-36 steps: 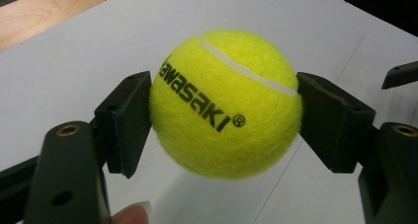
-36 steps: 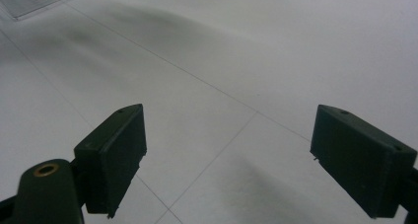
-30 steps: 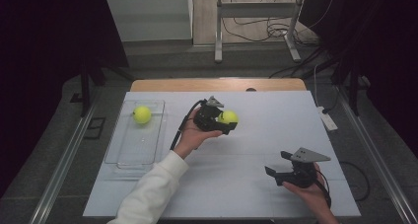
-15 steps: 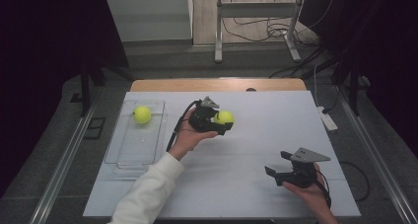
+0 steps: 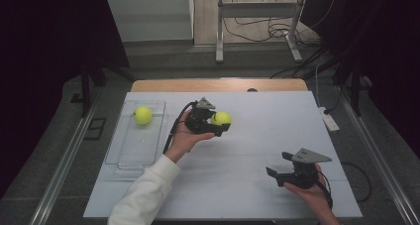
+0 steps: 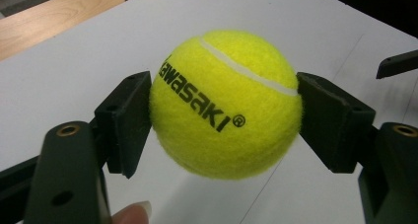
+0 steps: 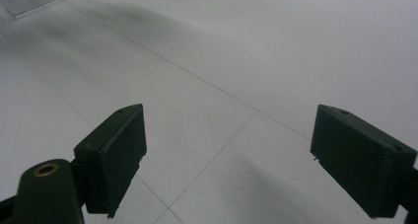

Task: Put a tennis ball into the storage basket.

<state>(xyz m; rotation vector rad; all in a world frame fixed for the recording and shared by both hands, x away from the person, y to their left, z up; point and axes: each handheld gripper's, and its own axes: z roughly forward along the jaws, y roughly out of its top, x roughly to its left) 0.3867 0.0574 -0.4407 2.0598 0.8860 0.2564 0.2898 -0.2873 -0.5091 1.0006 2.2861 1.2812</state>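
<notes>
White tabletop (image 5: pixel 247 155) mid-span, left gripper (image 5: pixel 216 123) pinching Kawasaki tennis ball (image 6: pixel 226 103), right gripper (image 5: pixel 278 168) spread near front edge, bare surface between.

White-topped bench (image 5: pixel 247 175) with wood edge at far side; beyond it grey floor (image 5: pixel 163 51), metal stand legs (image 5: pixel 220 31), loose cables (image 5: pixel 257 29); surroundings dark.

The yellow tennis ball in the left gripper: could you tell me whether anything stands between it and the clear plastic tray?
Nothing visible does. The yellow tennis ball is clamped in the left gripper, and only bare white tabletop lies between it and the clear plastic tray, where a second yellow ball sits at the far end.
</notes>
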